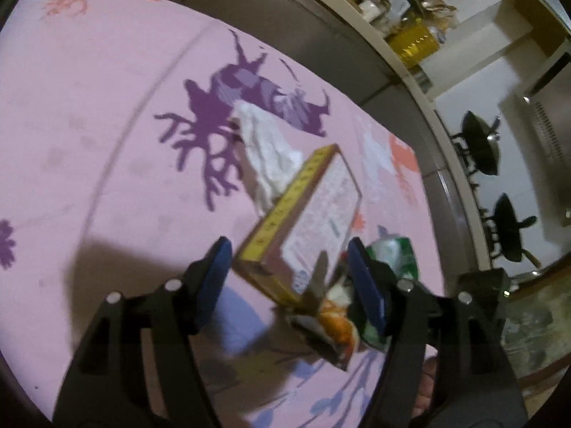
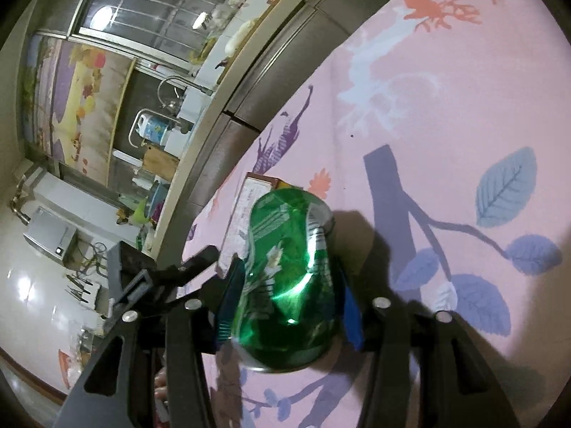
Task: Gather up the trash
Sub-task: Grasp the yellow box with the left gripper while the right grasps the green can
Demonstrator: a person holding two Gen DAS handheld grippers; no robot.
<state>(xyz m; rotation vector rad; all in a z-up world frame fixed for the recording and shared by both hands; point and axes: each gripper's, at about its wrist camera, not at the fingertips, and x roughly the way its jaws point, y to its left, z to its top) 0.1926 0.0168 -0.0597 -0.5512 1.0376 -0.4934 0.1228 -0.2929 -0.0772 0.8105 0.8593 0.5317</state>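
Green crushed can (image 2: 289, 278): dented aluminium, clamped between the blue pads of the right gripper (image 2: 285, 299), one pad on each flank. It fills the centre of the right wrist view. Whether its base touches the cloth cannot be told.

From the can, at 11 o'clock and just behind it, a flat cardboard box (image 2: 246, 196) lies on the pink tablecloth (image 2: 446, 107).

Left wrist view: the same box (image 1: 303, 221), yellow edge with printed marks and a pale printed face, sits between the blue pads of the left gripper (image 1: 289, 281), tilted and reaching toward 12 o'clock. The jaws stand apart; the left pad (image 1: 214, 278) is clear of the box, and contact at the right pad is blurred, so no grip can be read.

At 5 o'clock from the box, an orange-and-white wrapper scrap (image 1: 335, 314) lies by the right pad. The green can (image 1: 392, 260) shows at 3 o'clock, just outside that pad.

At 11 o'clock, a crumpled white tissue (image 1: 267, 149) touches the box's far end, lying on a purple deer print (image 1: 228, 107).

Beyond the table edge, at 3 o'clock, black pans (image 1: 481, 142) on a white stove.
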